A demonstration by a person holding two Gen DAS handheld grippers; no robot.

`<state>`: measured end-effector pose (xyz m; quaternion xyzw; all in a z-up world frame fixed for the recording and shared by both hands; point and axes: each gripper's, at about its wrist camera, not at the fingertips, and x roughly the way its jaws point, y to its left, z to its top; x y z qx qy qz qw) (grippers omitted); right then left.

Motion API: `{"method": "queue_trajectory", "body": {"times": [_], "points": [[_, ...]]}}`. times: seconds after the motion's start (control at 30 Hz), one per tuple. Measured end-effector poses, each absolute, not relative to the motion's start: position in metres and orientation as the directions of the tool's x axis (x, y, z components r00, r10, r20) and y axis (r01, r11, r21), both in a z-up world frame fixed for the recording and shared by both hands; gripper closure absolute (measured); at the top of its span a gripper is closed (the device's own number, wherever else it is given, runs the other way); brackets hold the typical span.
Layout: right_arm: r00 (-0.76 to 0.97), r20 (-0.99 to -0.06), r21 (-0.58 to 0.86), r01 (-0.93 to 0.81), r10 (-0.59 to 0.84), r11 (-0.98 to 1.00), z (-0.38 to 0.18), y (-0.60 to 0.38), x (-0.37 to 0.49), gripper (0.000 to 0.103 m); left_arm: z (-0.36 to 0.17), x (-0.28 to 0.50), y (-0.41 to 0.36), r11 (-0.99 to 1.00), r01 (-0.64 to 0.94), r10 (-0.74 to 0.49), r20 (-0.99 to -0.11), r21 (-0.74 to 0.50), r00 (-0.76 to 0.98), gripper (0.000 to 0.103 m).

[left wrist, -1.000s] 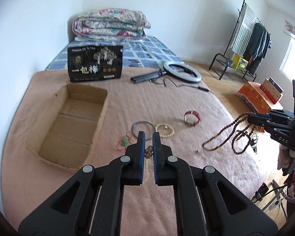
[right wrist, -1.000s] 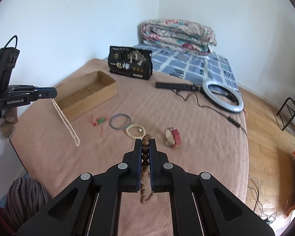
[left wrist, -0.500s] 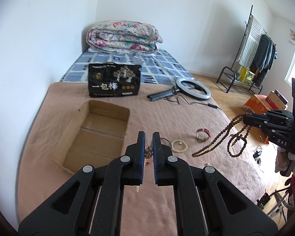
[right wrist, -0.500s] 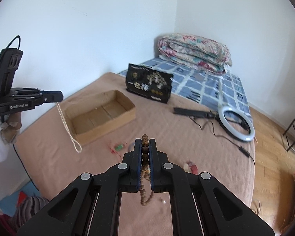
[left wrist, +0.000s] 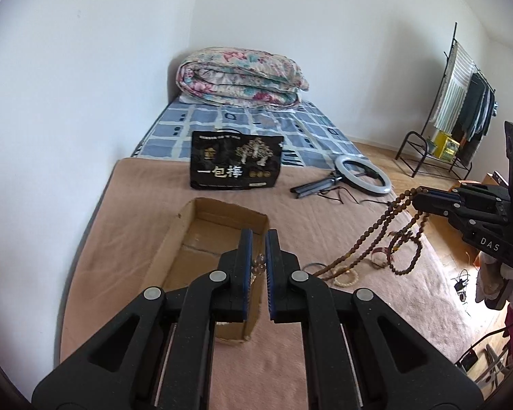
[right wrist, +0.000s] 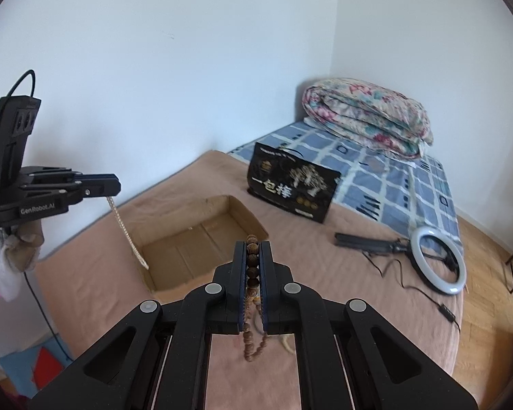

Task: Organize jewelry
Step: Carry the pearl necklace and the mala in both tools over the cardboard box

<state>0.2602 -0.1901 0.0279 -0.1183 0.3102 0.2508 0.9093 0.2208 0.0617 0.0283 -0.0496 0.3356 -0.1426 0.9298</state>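
Tan blanket (left wrist: 325,212) covers a bed beside white walls (left wrist: 85,68).

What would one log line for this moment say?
left gripper: shut on pearl strand | right gripper: shut on wooden beads | both by box | box: looks empty

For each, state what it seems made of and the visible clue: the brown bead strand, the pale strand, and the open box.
Brown bead strand: probably wood; matte brown rounds with varied grain tones. Pale strand: small cream beads, possibly pearl or imitation; too small to tell. Open box: corrugated cardboard; dull tan walls, creased floor, raw cut edges.
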Motion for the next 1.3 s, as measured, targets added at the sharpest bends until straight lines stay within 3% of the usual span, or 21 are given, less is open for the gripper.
{"method": "queue_trajectory", "body": {"times": [0.73,1.3], "points": [[0.649,-0.614,-0.004,-0.572,0.45,0.82,0.02,-0.119,0.316,0.098,-0.003,0.268,0.094,0.958,0.182,-0.282,-0.637,-0.22,0.717,0.098],[0.591,-0.662,0.064,-0.569,0.461,0.82,-0.022,-0.084,0.348,0.098,-0.045,0.283,0.111,0.958,0.127,-0.272,-0.681,-0.255,0.681,0.098]]}}
